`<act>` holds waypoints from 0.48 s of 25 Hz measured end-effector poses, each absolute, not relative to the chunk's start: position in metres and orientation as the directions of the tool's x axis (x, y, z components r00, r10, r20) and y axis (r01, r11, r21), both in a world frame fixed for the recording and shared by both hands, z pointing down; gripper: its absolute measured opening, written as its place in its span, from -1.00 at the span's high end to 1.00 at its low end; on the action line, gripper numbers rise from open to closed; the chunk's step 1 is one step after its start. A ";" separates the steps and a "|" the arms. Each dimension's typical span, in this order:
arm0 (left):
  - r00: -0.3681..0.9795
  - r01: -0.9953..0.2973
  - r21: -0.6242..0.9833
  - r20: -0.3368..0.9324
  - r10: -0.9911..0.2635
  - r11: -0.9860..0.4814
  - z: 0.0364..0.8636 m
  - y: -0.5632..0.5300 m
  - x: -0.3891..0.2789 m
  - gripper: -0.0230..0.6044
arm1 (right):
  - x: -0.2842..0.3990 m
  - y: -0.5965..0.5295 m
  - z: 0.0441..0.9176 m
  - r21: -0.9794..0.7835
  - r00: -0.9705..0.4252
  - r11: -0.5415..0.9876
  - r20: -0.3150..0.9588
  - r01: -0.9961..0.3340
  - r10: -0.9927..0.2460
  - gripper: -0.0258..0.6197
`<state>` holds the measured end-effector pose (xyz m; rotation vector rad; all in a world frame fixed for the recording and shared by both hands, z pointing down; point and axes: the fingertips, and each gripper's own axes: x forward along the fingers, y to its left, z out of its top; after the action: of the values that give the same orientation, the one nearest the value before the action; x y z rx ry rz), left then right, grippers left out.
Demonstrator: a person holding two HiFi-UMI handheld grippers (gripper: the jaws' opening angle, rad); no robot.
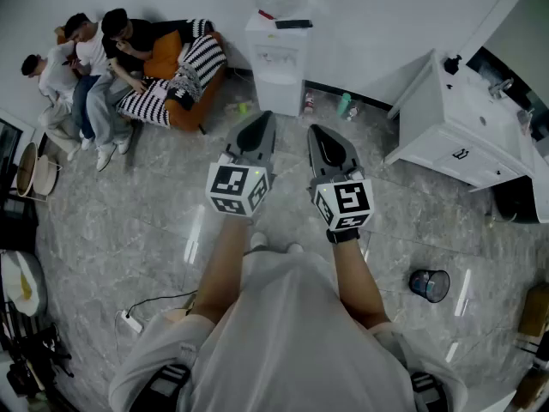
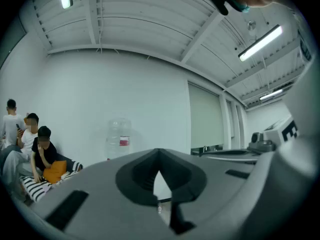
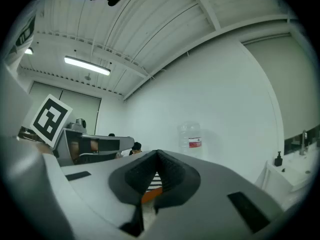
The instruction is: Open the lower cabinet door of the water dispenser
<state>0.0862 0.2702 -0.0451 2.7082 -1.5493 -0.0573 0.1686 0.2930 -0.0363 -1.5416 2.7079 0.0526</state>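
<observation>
Head view: dispenser (image 1: 279,58) at the wall, door (image 1: 279,82) looks closed, well apart from left gripper (image 1: 260,120) and right gripper (image 1: 319,132). Left gripper view: jaws clenched, empty. Right gripper view: same deal. Nothing done yet, approach and pull both left.

water dispenser (image 1: 279,54) | white, upright, against wall (image 1: 386,24) | lower door (image 1: 280,82) shut

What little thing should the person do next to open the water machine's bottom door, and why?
Probably step forward toward the water dispenser. A stretch of floor lies between it and the left gripper and right gripper. Both are shut and empty, so the lower cabinet door looks out of reach from here.
</observation>
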 end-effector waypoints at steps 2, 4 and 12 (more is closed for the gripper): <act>0.503 -0.863 0.036 -0.020 -0.864 -0.504 -0.045 0.272 0.089 0.89 | 0.173 0.295 -0.037 0.012 -0.511 0.510 -0.040 -0.860 -0.859 0.89; 0.500 -0.865 0.034 -0.020 -0.866 -0.501 -0.045 0.275 0.092 0.89 | 0.179 0.298 -0.036 0.007 -0.509 0.509 -0.043 -0.861 -0.860 0.89; 0.495 -0.869 0.002 0.015 -0.869 -0.495 -0.032 0.287 0.105 0.89 | 0.199 0.301 -0.029 -0.031 -0.498 0.500 -0.052 -0.866 -0.866 0.89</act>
<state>0.1048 0.2869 -0.0316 2.7086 -1.5740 0.0190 0.1995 0.3012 -0.0294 -1.5413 2.6677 -0.0015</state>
